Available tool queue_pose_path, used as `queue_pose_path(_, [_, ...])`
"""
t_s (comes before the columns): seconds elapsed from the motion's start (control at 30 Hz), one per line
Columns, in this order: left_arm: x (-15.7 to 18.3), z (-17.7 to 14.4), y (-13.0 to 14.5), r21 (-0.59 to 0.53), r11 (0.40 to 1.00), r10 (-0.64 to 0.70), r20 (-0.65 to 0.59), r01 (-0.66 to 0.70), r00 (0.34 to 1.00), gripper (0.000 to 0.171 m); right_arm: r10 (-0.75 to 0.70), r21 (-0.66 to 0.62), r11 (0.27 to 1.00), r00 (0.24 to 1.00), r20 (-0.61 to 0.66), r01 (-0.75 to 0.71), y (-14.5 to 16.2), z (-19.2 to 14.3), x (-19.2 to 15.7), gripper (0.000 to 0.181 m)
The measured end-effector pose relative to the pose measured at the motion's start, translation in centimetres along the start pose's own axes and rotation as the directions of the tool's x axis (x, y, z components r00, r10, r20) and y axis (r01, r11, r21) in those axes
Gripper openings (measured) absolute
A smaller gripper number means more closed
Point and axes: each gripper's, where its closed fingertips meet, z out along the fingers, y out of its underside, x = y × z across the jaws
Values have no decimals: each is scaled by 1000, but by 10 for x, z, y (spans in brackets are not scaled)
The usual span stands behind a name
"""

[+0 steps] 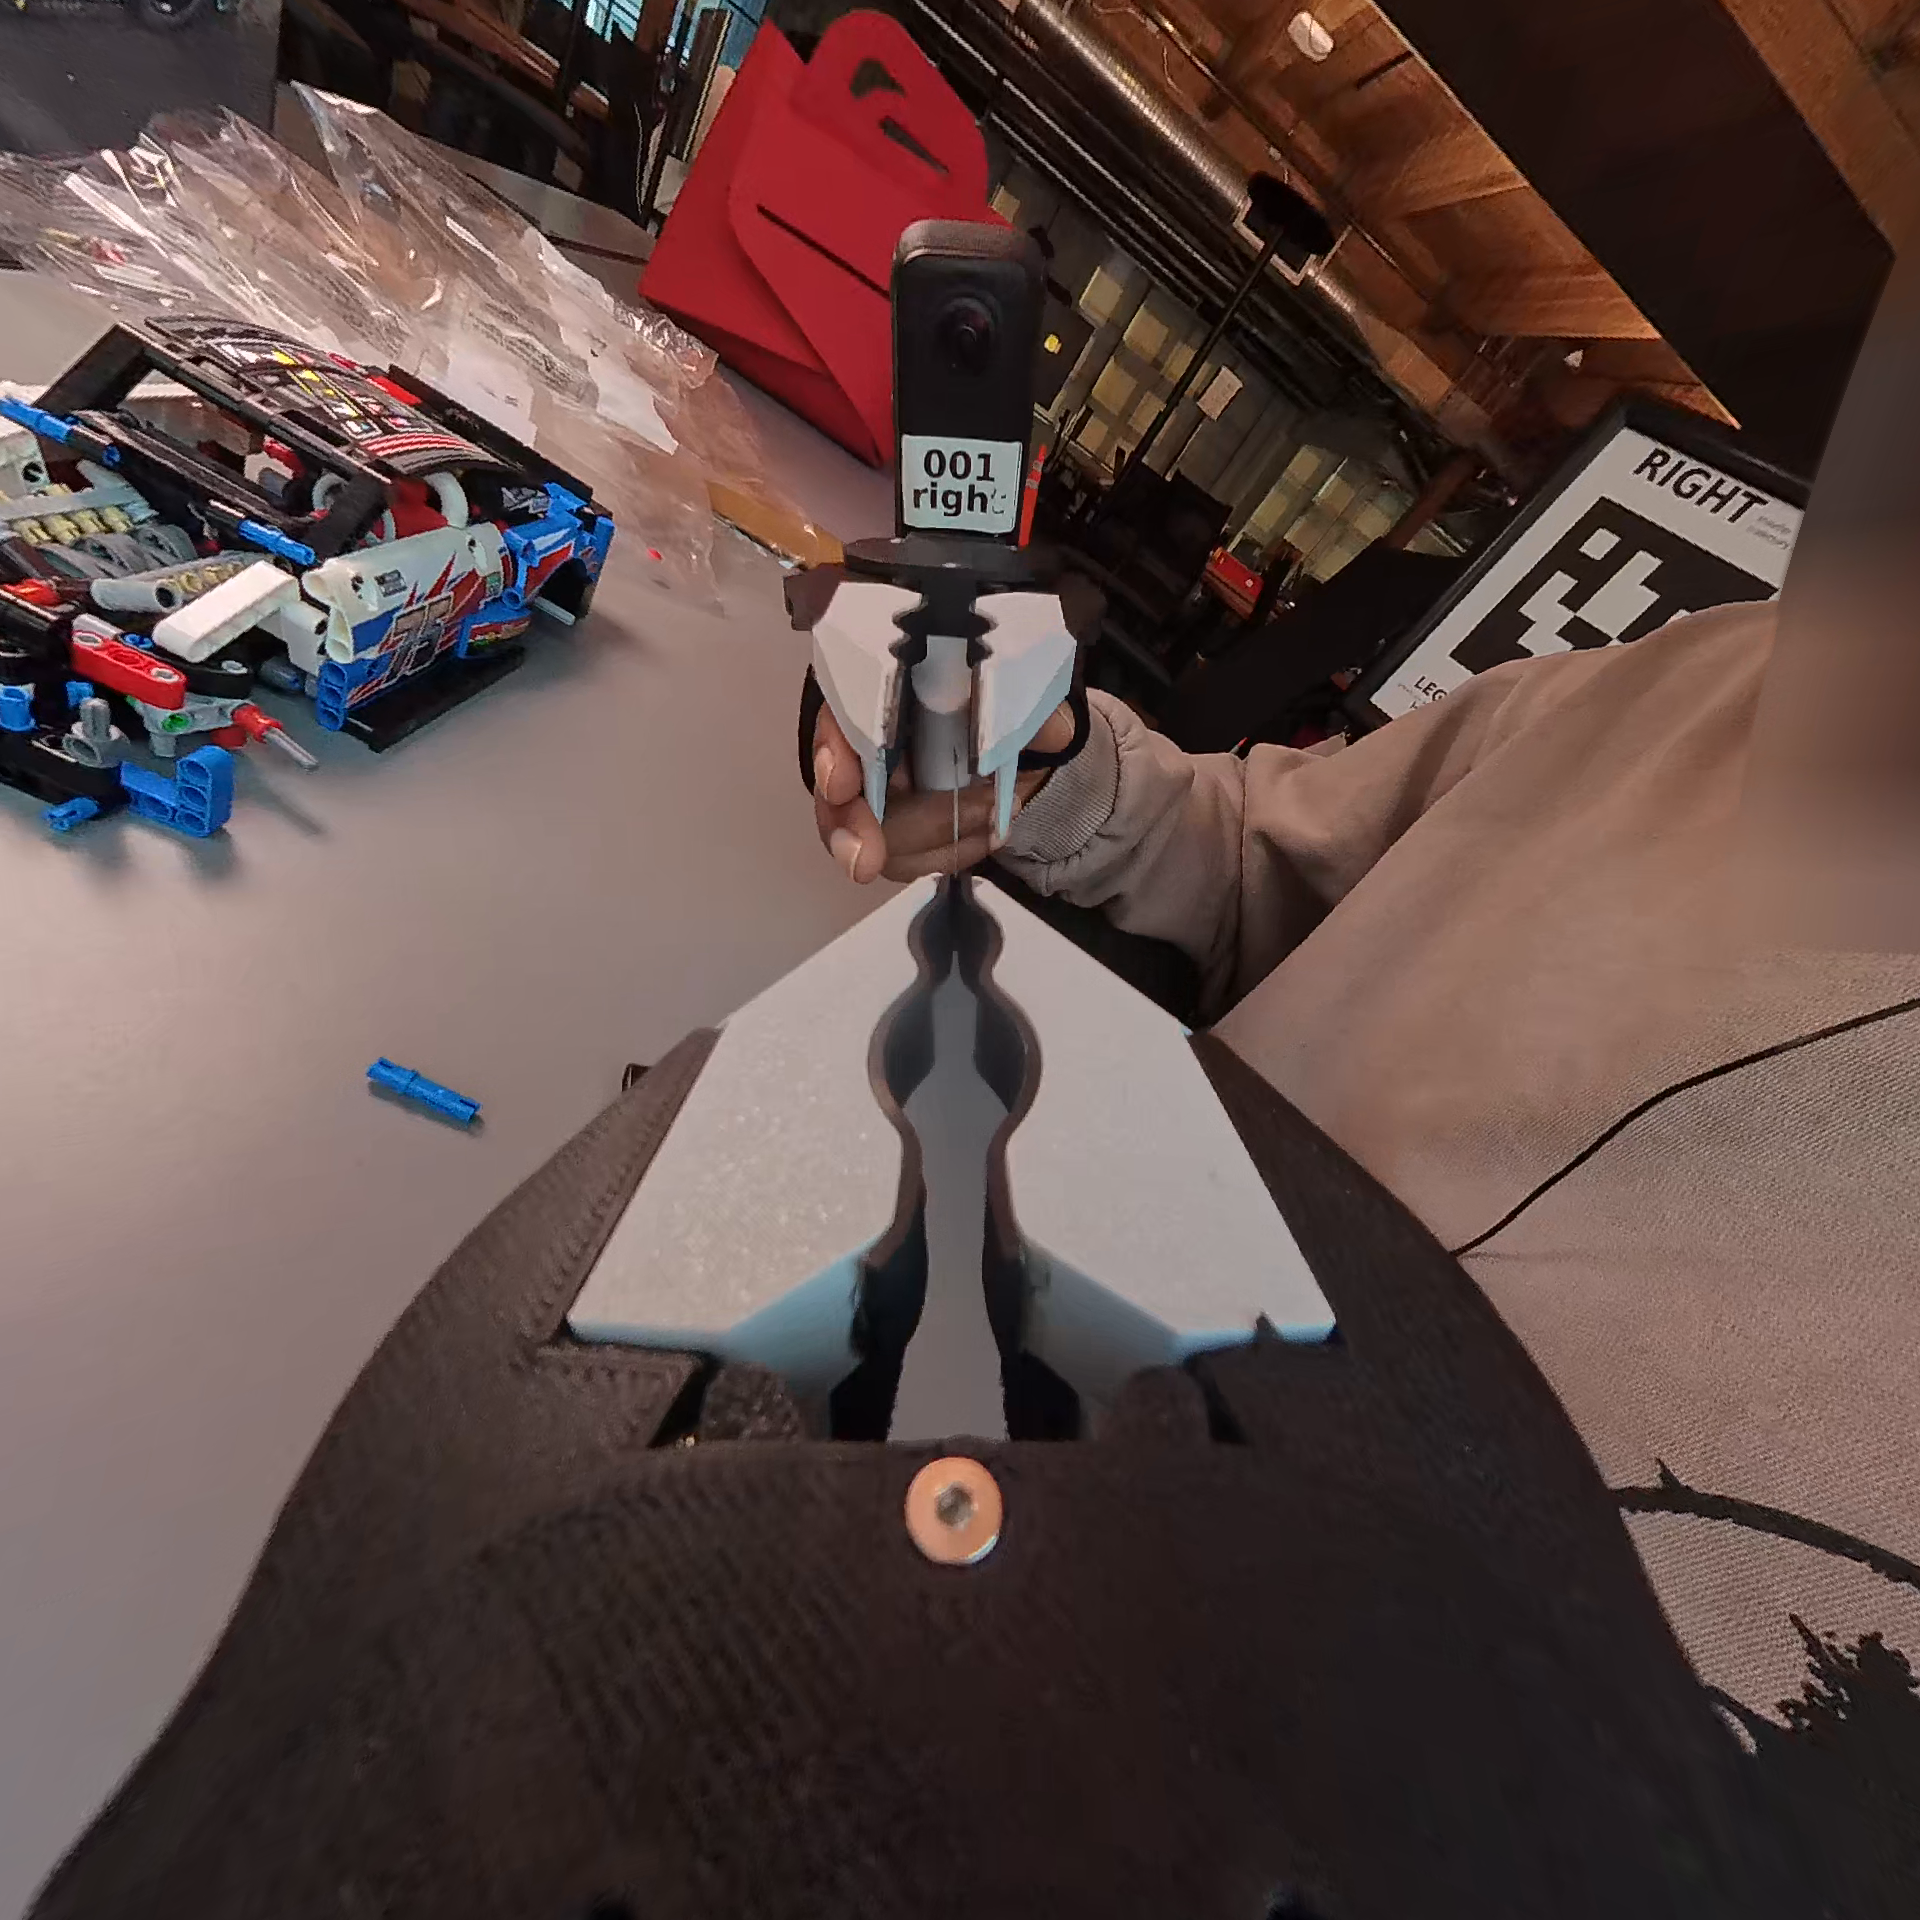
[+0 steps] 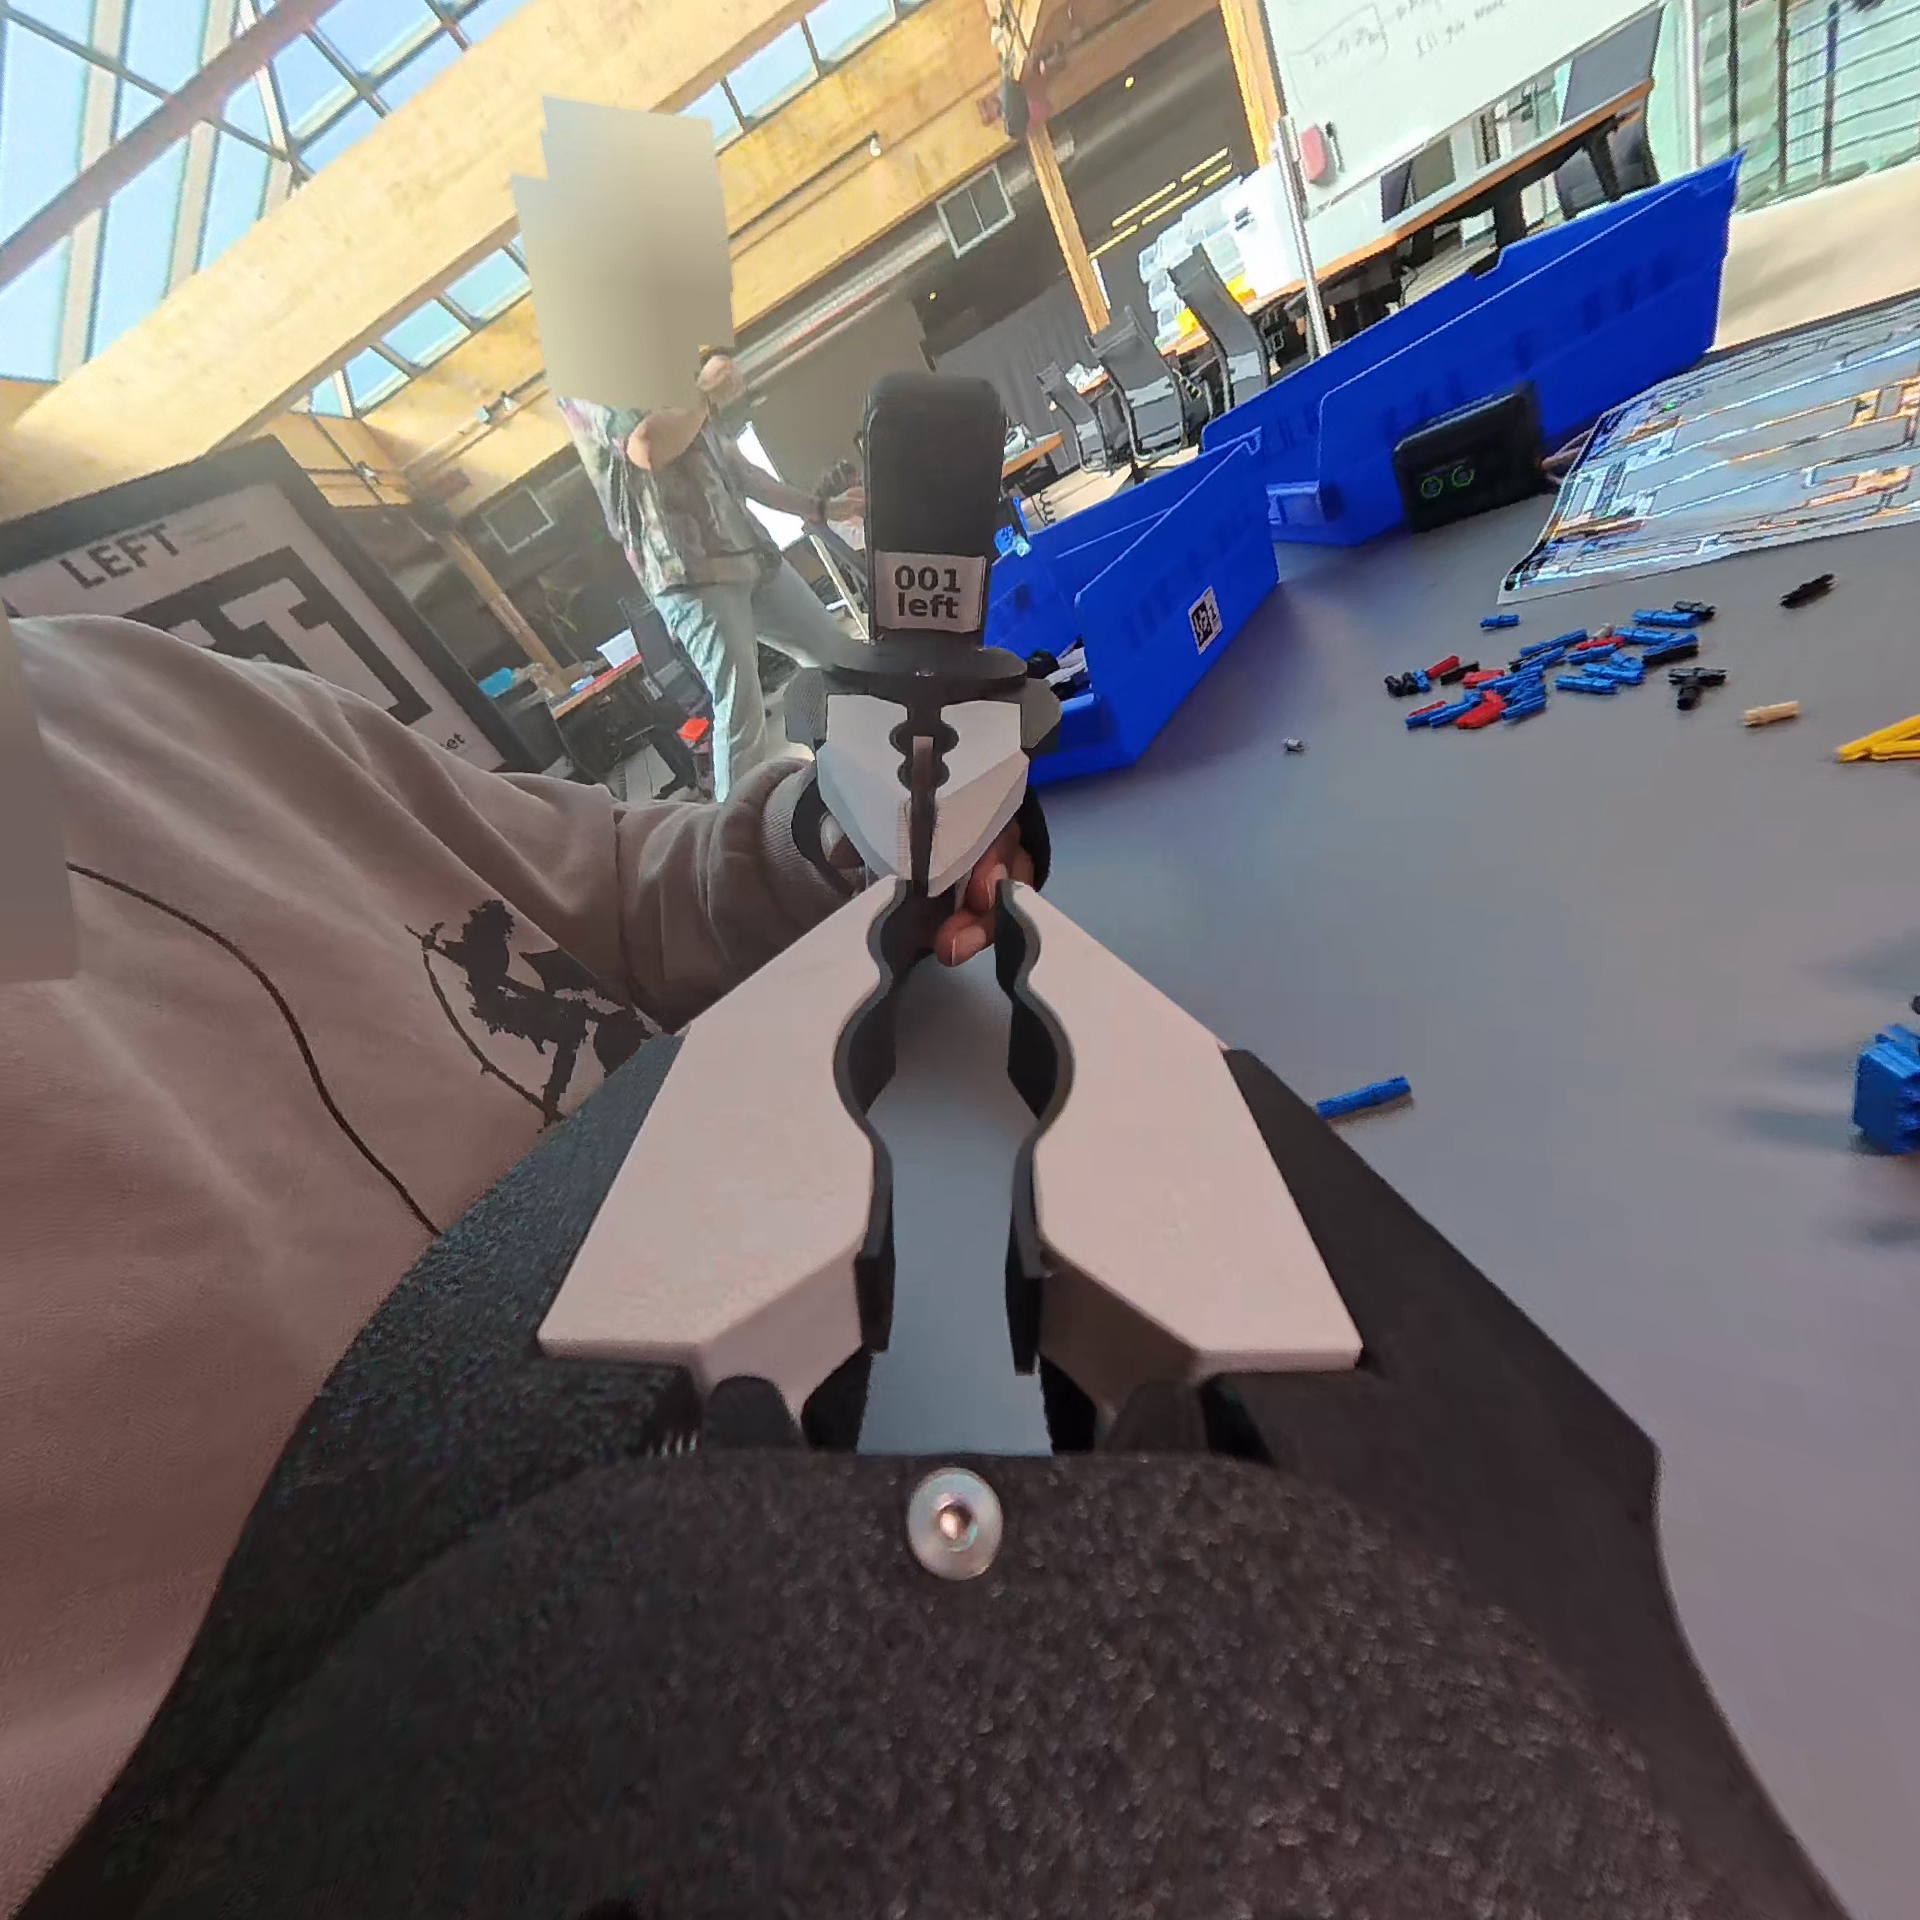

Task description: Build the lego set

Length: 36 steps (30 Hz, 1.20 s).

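Part-built lego car (image 1: 281,540) sits on the grey table (image 1: 436,935), far left in the left wrist view. Rigid but snap-fit, likely sheds bits; grip the black base, not the panels. Loose blue pin (image 1: 423,1089) nearby, light, pinchable. Left gripper (image 1: 958,896) pressed together, empty; right gripper (image 2: 940,902) slightly spread, seemingly empty. Only the right wrist view shows the loose pin pile (image 2: 1538,681), blue bins (image 2: 1351,457) and instruction sheet (image 2: 1745,468).
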Motion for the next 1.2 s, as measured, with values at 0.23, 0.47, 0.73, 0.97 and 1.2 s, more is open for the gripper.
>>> queue_pose_path(0.23, [-1, 1, 6, -33, 999, -4, 3, 4, 1000, 0, -26, -43, 999, 1000, 14, 27, 8, 6, -5, 5])
queue_pose_path(0.47, [-3, 1, 8, -43, 999, -2, 9, 2, 1000, 0, -21, -42, 999, 1000, 10, 22, 9, 6, -4, 0])
queue_pose_path(0.73, [-14, -5, 2, -33, 997, 69, 98, -66, 993, 30, -12, -16, 1000, 999, -39, 12, 4, 3, 4, 0])
queue_pose_path(0.97, [-62, -15, 62, -478, 843, 429, 319, -247, 845, 42, 265, 30, 964, 940, -212, -265, 11, -6, 42, 0])
queue_pose_path(1.2, [-74, -6, 86, -588, 774, 485, 316, -232, 815, 36, 464, -28, 871, 839, -285, -491, 55, 5, 53, 0])
